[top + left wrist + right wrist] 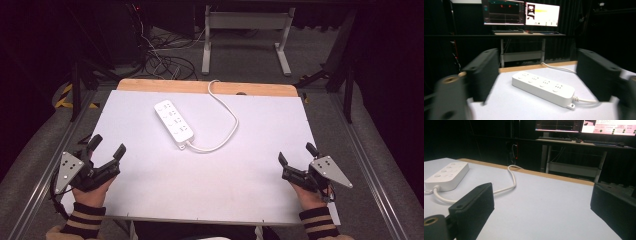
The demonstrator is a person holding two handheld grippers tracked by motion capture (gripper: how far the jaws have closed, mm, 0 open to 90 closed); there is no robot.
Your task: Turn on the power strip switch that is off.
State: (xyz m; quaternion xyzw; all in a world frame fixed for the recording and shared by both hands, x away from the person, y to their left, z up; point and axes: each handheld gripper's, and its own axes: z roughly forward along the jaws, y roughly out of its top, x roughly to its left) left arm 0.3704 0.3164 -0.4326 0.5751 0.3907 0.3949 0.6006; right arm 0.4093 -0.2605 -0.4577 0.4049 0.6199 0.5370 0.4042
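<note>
Two grippers: both sit at the near edge of the white tabletop (210,170), one at each corner, well apart from each other.
Power strip: the long white plastic power strip (173,123) lies flat on the tabletop toward the far middle, its sockets facing up, set on a slant.
Cord: the white round cord (226,120) leaves the strip's near end, loops out to the right and runs back over the far wooden edge strip (150,85) of the tabletop.
Left gripper: the black left gripper (107,148), held in the person's left hand (90,192), points toward the far right; its jaws stand spread with nothing between them.
Strip against the left jaws: in the left gripper view the power strip (543,88) sits ahead in the gap between the two black jaws, well short of touching either.
Right gripper: the black right gripper (296,155), held in the person's right hand (307,196), has its jaws released and wide, with bare tabletop between them.
Strip against the right jaws: in the right gripper view the power strip (447,175) lies off to the left, beyond the left-hand jaw, and the cord (510,178) curls past that jaw farther out.
Sleeves: dark cuffs with tan stripes (86,220) show at both wrists.
</note>
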